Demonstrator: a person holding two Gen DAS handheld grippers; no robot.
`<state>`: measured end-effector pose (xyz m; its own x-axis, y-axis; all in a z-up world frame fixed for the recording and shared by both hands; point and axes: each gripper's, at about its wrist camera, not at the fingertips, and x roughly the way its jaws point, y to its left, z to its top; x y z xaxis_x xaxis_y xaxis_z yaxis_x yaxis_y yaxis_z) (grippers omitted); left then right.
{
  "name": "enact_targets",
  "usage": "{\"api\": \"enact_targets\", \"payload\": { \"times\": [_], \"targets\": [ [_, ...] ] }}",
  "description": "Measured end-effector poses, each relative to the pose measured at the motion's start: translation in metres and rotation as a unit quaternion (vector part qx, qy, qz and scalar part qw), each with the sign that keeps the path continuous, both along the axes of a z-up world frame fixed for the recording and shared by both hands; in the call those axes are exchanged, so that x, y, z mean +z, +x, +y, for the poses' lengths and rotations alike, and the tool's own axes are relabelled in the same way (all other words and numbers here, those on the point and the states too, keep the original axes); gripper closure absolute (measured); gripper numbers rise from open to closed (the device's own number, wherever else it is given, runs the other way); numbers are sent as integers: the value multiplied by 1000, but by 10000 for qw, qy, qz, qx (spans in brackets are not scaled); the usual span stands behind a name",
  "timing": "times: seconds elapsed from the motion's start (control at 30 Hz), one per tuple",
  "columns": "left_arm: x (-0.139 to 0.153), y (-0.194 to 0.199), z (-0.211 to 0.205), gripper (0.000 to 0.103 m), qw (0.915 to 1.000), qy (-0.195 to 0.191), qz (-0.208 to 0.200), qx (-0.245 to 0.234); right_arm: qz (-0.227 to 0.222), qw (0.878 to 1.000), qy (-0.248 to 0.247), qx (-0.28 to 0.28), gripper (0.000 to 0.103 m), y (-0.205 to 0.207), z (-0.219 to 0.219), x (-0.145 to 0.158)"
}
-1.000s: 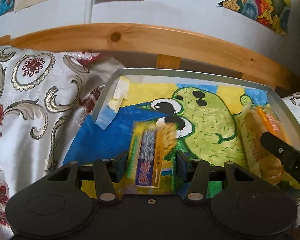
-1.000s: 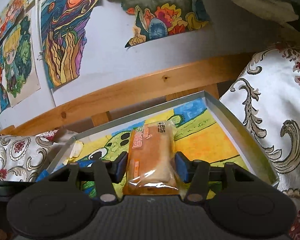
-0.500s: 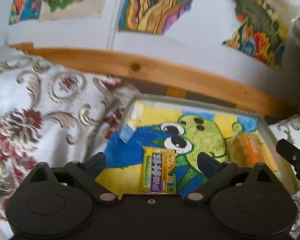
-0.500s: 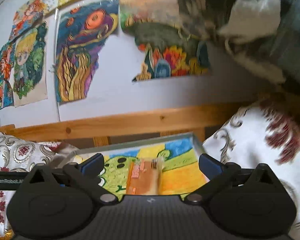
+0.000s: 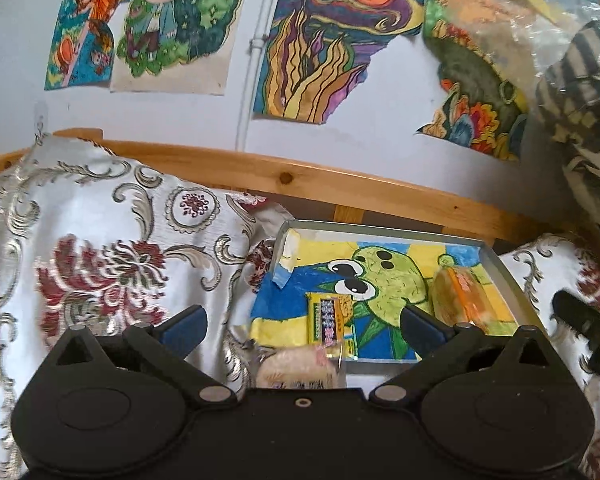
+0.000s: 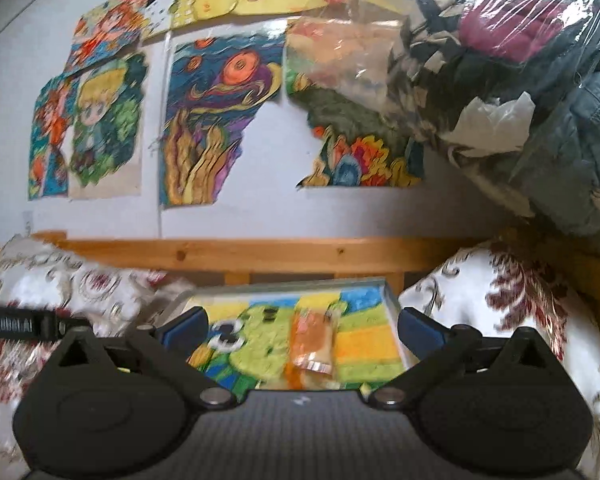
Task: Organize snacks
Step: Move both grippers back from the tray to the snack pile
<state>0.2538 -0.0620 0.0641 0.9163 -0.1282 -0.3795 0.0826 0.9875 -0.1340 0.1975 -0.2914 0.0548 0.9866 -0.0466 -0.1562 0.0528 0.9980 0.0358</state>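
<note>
Snacks lie in a flat grey tray that has a bright drawing of a green pea plant on its floor. One yellow snack pack with a purple stripe lies on the blue part of the drawing, near the front of the tray. An orange bread pack lies on the right side of the tray, well apart from the yellow one. A round pale snack in clear wrap sits just in front of the tray's near edge. The left claw is spread wide and holds nothing. The right claw is spread wide too, and it is empty. White cloth with red flowers lies on both sides of the tray.
</note>
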Motion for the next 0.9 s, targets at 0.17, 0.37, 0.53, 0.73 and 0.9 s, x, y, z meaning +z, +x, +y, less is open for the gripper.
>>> {"api": "enact_targets", "payload": {
  "times": [0.17, 0.37, 0.53, 0.73, 0.9],
  "targets": [
    [4, -27, 11, 1, 9999, 92, -31, -70, 194, 9992, -328, 116, 0, -27, 17, -8],
    [3, -56, 22, 1, 9996, 184, -4, -203, 391, 9980, -406, 298, 0, -54, 31, -14],
    [-8, -78, 31, 1, 9987, 367, 107, -351, 812, 9927, -707, 550, 0, -70, 52, -23],
    [-32, -104, 41, 1, 9970, 491, 342, -488, 1145, 9783, -1509, 837, 0, -91, 79, -38],
    [-53, -114, 46, 1, 9942, 549, 660, -640, 1516, 9592, -2104, 1131, 0, -98, 96, -57]
  ]
}}
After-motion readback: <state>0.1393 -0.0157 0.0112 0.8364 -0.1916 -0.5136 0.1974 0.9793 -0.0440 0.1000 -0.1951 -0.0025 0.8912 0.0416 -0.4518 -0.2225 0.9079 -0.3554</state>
